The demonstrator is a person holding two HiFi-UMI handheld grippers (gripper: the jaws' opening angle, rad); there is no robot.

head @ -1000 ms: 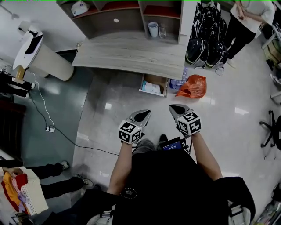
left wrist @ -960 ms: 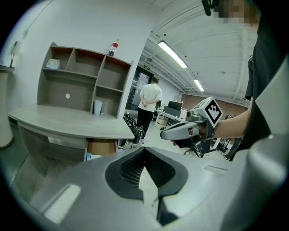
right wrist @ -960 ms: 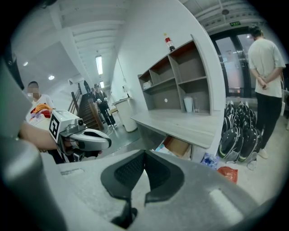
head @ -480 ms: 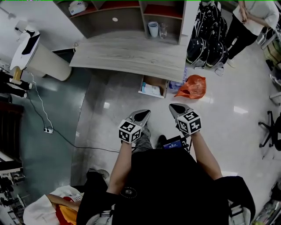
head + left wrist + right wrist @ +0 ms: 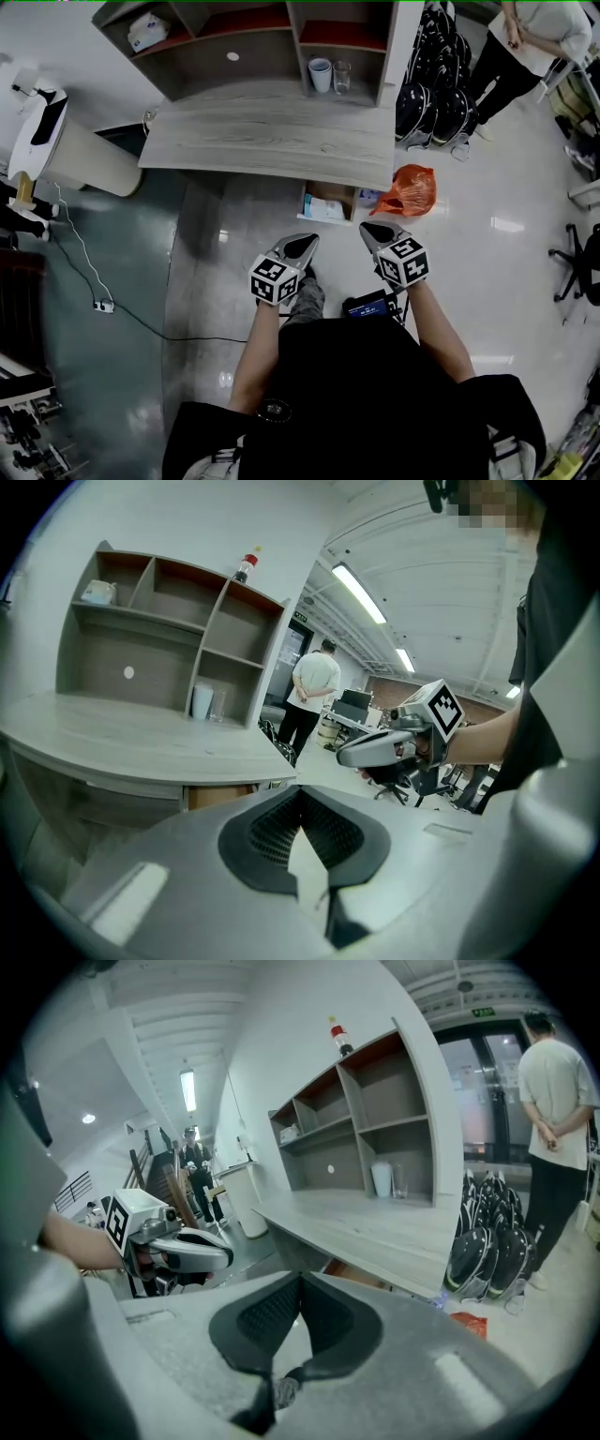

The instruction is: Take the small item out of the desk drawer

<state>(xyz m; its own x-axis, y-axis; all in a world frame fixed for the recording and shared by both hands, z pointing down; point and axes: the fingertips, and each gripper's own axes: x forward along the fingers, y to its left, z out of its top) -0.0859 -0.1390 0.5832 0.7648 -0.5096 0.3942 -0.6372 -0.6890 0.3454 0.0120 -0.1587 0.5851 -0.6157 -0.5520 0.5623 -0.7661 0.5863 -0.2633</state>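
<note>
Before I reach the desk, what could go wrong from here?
The orange bag lies on the floor by the desk's right corner, close to your path, so a foot could catch it. I can't tell whether the open brown box under the desk is the drawer, so you might aim wrong. The left claw and right claw are shut and empty, and must open before gripping.

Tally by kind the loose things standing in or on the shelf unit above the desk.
Cup: 1
Glass: 1
Bottle: 1
White packet: 1
Total: 4
</note>
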